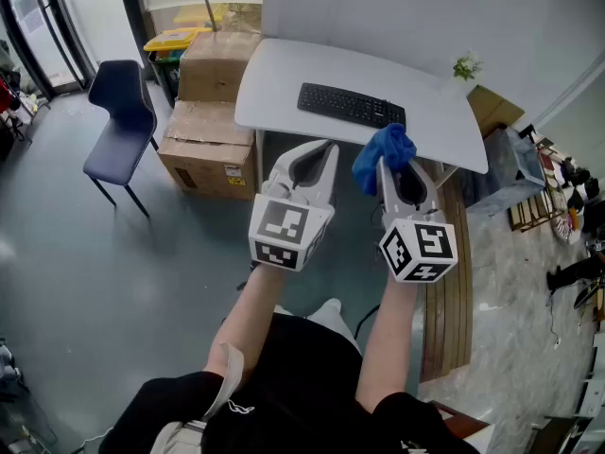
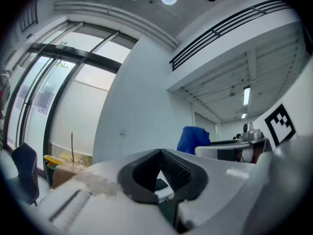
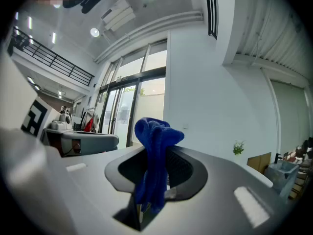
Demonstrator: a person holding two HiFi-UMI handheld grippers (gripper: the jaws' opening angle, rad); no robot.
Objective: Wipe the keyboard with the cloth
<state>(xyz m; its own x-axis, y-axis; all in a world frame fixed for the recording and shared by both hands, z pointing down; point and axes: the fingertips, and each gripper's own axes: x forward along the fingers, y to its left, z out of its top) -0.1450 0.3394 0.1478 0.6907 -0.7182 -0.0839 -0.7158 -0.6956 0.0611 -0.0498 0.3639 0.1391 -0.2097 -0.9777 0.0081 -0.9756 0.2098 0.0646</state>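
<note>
A black keyboard (image 1: 352, 105) lies on the white desk (image 1: 284, 74) ahead of me. My right gripper (image 1: 388, 164) is shut on a bunched blue cloth (image 1: 384, 155), held in the air short of the desk's near edge. In the right gripper view the cloth (image 3: 154, 153) stands up between the closed jaws. My left gripper (image 1: 324, 149) is shut with nothing in it, beside the right one. In the left gripper view a sliver of the keyboard (image 2: 160, 183) shows through the jaw opening, and the cloth (image 2: 194, 140) is off to the right.
Stacked cardboard boxes (image 1: 210, 126) stand left of the desk, with a blue chair (image 1: 121, 121) further left. A small plant (image 1: 465, 67) sits at the desk's right corner. A wooden bench (image 1: 449, 282) and clutter line the right side.
</note>
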